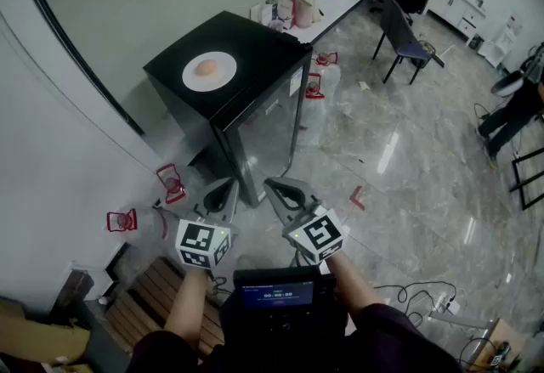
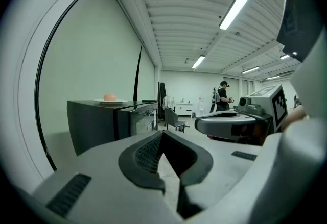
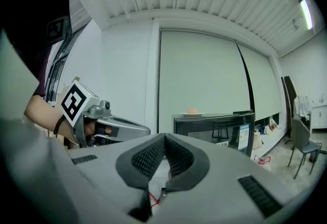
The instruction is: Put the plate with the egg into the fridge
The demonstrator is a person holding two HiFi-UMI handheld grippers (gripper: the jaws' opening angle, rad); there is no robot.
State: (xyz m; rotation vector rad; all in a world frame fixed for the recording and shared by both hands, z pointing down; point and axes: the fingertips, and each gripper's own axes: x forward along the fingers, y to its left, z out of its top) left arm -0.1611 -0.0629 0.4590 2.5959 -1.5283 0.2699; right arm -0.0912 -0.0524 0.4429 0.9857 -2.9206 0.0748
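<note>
While the left gripper point(image 1: 223, 193) and the right gripper point(image 1: 287, 191) hang side by side, each with jaws closed together on nothing, the round white plate point(image 1: 209, 71) bearing a pale brown egg point(image 1: 206, 67) rests on the top surface of the low black fridge point(image 1: 255, 65), well apart from both; the fridge door appears shut.

No legible text; digits on screen point(image 1: 277, 295) too blurred.

The fridge point(image 1: 255, 42) is finished in glossy black; the floor point(image 1: 408, 176) is laid in polished, marble-like stone; the plate point(image 1: 225, 75) is glazed smooth.
</note>
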